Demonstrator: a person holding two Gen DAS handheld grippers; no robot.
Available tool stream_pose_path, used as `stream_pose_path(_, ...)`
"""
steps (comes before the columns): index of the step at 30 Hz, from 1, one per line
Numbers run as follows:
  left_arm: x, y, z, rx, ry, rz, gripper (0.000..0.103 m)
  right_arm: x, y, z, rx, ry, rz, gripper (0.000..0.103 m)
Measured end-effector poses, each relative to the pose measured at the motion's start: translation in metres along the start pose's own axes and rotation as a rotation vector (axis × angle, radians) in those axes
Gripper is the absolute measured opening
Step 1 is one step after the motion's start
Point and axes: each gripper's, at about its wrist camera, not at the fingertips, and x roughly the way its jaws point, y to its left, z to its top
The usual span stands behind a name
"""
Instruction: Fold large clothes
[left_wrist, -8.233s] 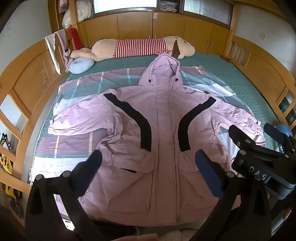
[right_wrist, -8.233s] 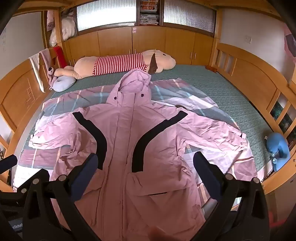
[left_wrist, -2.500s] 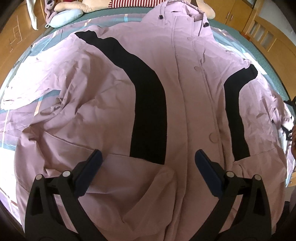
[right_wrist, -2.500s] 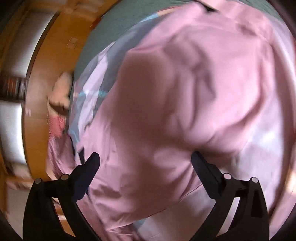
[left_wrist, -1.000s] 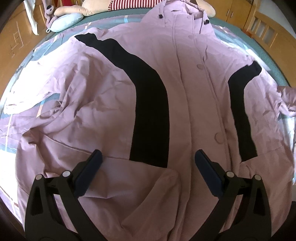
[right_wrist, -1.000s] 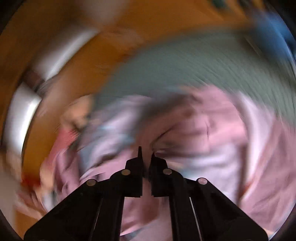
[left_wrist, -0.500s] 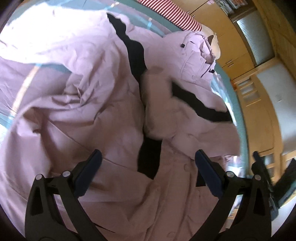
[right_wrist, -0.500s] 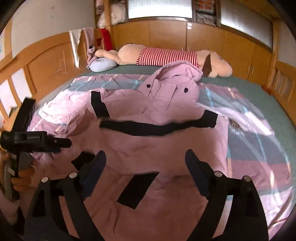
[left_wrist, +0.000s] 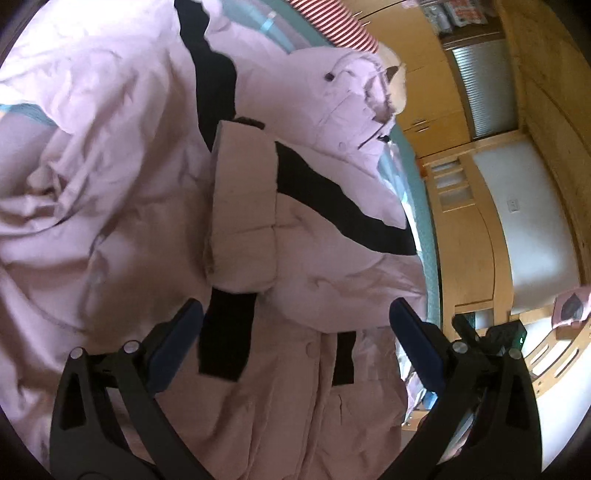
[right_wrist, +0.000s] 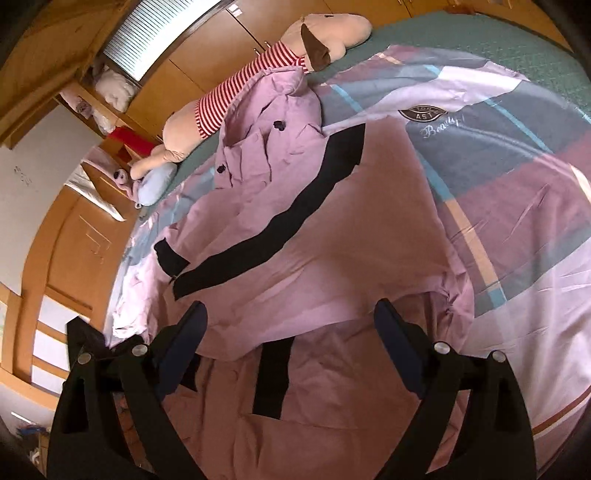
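Pink jacket (right_wrist: 332, 229), sleeve folded across | left claw (left_wrist: 295, 332) apart | right claw (right_wrist: 291, 332) apart

Bright daylight, soft shadows, fisheye-warped edges, slight blur.

Wooden cupboards (right_wrist: 218, 48) line the wall behind the bed (right_wrist: 480, 40). A window (right_wrist: 159, 33) above them lets in daylight.

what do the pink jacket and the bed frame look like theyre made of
Pink jacket: looks like a matte woven synthetic shell, lightly padded; it creases crisply and the folded sleeve holds a puffy edge. Exact fibre unclear.
Bed frame: wood or wood veneer, smooth and lightly glossy, with warm honey-coloured panels.
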Motion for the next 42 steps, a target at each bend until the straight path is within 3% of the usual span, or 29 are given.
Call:
stream_pose_path(3, 0.024, 0.0, 0.008, 0.012, 0.076, 0.086, 0.101, 0.009, 0.008, -0.005, -0.037, 0.025, -0.024, 0.092)
stream_pose_path(5, 0.03, -0.003, 0.014, 0.035, 0.074, 0.094, 0.101, 0.015, 0.011, -0.008, -0.051, 0.035, -0.041, 0.092)
stream_pose_path(6, 0.028, -0.006, 0.019, 0.057, 0.039, 0.074, 0.092, 0.02, 0.012, -0.009, -0.058, 0.041, -0.051, 0.092)
stream_pose_path(7, 0.028, -0.007, 0.023, 0.072, 0.013, 0.083, 0.072, 0.024, 0.013, -0.01, -0.065, 0.047, -0.063, 0.092)
stream_pose_path(9, 0.028, -0.006, 0.031, 0.107, -0.02, 0.16, 0.042, 0.032, 0.014, -0.013, -0.081, 0.058, -0.091, 0.092)
stream_pose_path(12, 0.014, -0.001, 0.034, 0.096, -0.089, 0.122, 0.014, 0.041, 0.011, -0.017, -0.098, 0.079, -0.108, 0.092)
stream_pose_path(14, -0.002, -0.008, 0.035, 0.127, -0.147, 0.122, 0.013, 0.044, 0.004, -0.016, -0.064, 0.088, -0.071, 0.092)
stream_pose_path(17, -0.023, -0.029, 0.029, 0.224, -0.239, 0.207, 0.013, 0.046, -0.015, -0.01, 0.027, 0.09, -0.017, 0.092)
stream_pose_path(22, -0.016, -0.041, 0.014, 0.312, -0.217, 0.274, 0.017, 0.056, -0.061, -0.008, 0.262, 0.13, 0.089, 0.092)
stream_pose_path(23, -0.01, -0.043, 0.01, 0.33, -0.212, 0.314, 0.021, 0.056, -0.065, -0.008, 0.285, 0.136, 0.106, 0.092)
stream_pose_path(25, -0.007, -0.042, 0.009, 0.336, -0.189, 0.333, 0.052, 0.056, -0.069, -0.007, 0.307, 0.153, 0.133, 0.092)
stream_pose_path(27, 0.0, -0.038, 0.008, 0.318, -0.156, 0.301, 0.07, 0.055, -0.071, -0.005, 0.319, 0.159, 0.149, 0.092)
stream_pose_path(28, 0.001, -0.035, 0.008, 0.306, -0.153, 0.294, 0.071, 0.054, -0.072, -0.005, 0.325, 0.154, 0.152, 0.092)
stream_pose_path(30, 0.001, -0.033, 0.004, 0.313, -0.157, 0.319, 0.067, 0.05, -0.075, -0.005, 0.347, 0.121, 0.141, 0.082)
stream_pose_path(31, 0.002, -0.032, 0.004, 0.321, -0.164, 0.339, 0.051, 0.047, -0.078, -0.004, 0.358, 0.095, 0.134, 0.055)
stream_pose_path(32, 0.003, -0.031, 0.004, 0.328, -0.17, 0.367, 0.044, 0.046, -0.082, -0.003, 0.364, 0.09, 0.143, 0.033)
stream_pose_path(34, 0.002, -0.028, 0.005, 0.324, -0.154, 0.347, 0.031, 0.041, -0.082, -0.002, 0.358, 0.062, 0.154, 0.019)
stream_pose_path(36, 0.0, -0.025, 0.006, 0.302, -0.153, 0.318, 0.02, 0.035, -0.068, -0.001, 0.281, 0.036, 0.112, 0.012)
stream_pose_path(39, -0.007, -0.03, 0.006, 0.317, -0.173, 0.327, 0.02, 0.031, -0.03, -0.007, 0.108, 0.059, 0.063, 0.006)
stream_pose_path(42, -0.016, -0.036, 0.003, 0.339, -0.2, 0.354, 0.021, 0.045, 0.011, -0.035, -0.074, 0.225, 0.079, 0.0)
